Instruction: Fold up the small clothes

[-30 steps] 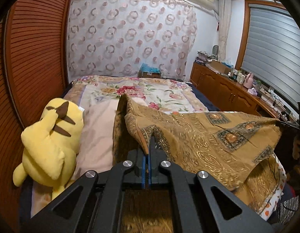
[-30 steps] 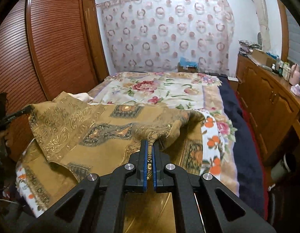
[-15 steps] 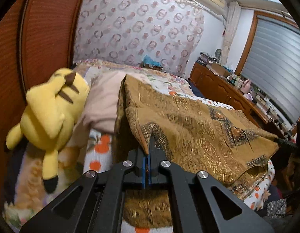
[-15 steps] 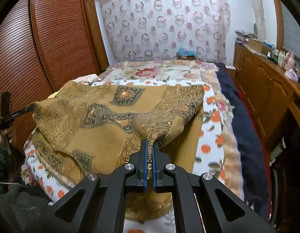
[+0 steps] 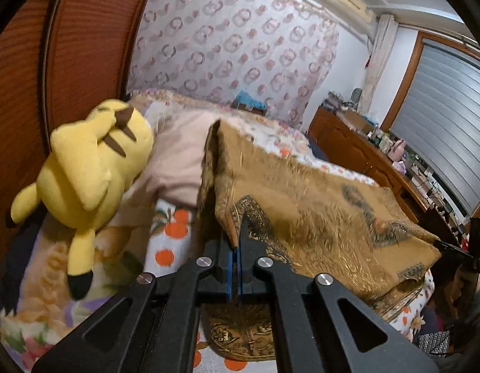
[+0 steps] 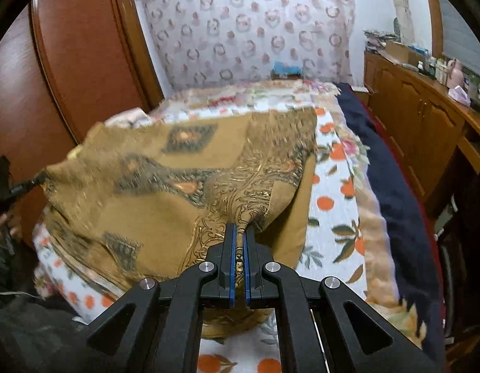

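A golden-brown patterned cloth [image 5: 305,199] is stretched above the bed between both grippers. My left gripper [image 5: 234,245] is shut on one corner of it. My right gripper [image 6: 239,236] is shut on the opposite corner of the same cloth [image 6: 165,180]. More of the cloth hangs below each gripper toward the bedspread. The cloth sags in the middle and its far edge rests on the bed. In the left wrist view the right gripper [image 5: 457,253] shows at the cloth's far corner; in the right wrist view the left gripper [image 6: 10,186] shows at the left edge.
The bed [image 6: 336,205] has a white spread with orange fruit print. A yellow plush toy [image 5: 90,171] and a pink pillow [image 5: 177,158] lie at its left side. A red-brown wardrobe [image 6: 84,56] stands left; a wooden cabinet [image 6: 426,118] with clutter runs along the right.
Both grippers have drawn back toward the foot of the bed and sunk a little, pulling the cloth with them. The plush toy now looks nearer in the left wrist view.
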`<state>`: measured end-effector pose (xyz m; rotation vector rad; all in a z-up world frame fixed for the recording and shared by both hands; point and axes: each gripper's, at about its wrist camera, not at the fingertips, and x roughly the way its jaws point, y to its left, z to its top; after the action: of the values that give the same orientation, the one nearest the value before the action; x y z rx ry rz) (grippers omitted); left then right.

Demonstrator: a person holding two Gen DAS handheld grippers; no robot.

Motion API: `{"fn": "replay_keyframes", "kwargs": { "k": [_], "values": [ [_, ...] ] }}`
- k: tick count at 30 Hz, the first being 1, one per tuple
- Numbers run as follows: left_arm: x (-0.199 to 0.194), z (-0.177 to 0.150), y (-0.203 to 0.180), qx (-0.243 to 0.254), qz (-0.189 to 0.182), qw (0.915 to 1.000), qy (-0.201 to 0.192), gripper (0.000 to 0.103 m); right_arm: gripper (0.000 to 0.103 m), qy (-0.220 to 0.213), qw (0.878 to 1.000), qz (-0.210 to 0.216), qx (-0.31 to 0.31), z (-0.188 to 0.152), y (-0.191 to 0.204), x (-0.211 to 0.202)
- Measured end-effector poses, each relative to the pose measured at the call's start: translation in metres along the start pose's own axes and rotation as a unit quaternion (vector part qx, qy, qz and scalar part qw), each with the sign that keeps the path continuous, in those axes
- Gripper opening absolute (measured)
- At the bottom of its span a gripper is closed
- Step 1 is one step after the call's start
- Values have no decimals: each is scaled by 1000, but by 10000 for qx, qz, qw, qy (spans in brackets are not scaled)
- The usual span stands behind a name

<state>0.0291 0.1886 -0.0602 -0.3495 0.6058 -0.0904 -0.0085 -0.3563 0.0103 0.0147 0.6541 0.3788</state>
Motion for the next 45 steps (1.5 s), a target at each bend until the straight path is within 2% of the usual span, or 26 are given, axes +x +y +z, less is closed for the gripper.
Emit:
{"fn": "replay_keyframes", "kwargs": {
  "k": [4, 9, 11, 13, 16, 18, 24, 30, 34, 41, 45],
  "values": [
    [-10, 6, -3, 46, 49, 10000, -59, 2, 4, -176, 9997, 128, -59, 10, 1, -24],
    [7, -10, 4, -44, 127, 9996, 268, 2, 4, 203, 9996, -44, -201, -5, 0, -9],
    [12, -16, 6, -95, 135, 9992, 368, 2, 12, 387, 9988, -170, -227, -12, 1, 3],
    [14, -20, 6, -104, 149, 9989, 423, 2, 28, 463, 9982, -310, -208, -9, 2, 12],
    [14, -21, 2, -66, 185, 9988, 455, 2, 47, 431, 9971, -570, -249, -4, 3, 20],
    [14, -20, -2, -36, 165, 9987, 473, 2, 48, 354, 9963, -715, -322, 1, 7, 24],
    [18, -11, -28, 209, -75, 9987, 460, 2, 51, 155, 9965, -637, -511, 10, 28, 41],
    [-6, 8, -55, 318, -519, 9981, 112, 2, 52, 216, 9965, -497, -644, 15, 41, 78],
    [-19, 9, -45, 248, -217, 9995, 30, 2, 52, 247, 9968, -462, -610, 16, 37, 93],
    [-3, -22, -6, 1, 456, 9977, 506, 2, 53, 349, 9964, -515, -581, 15, 31, 102],
    [2, -34, 2, -48, 550, 9961, 691, 3, 53, 383, 9960, -547, -585, 15, 31, 107]
  ]
}}
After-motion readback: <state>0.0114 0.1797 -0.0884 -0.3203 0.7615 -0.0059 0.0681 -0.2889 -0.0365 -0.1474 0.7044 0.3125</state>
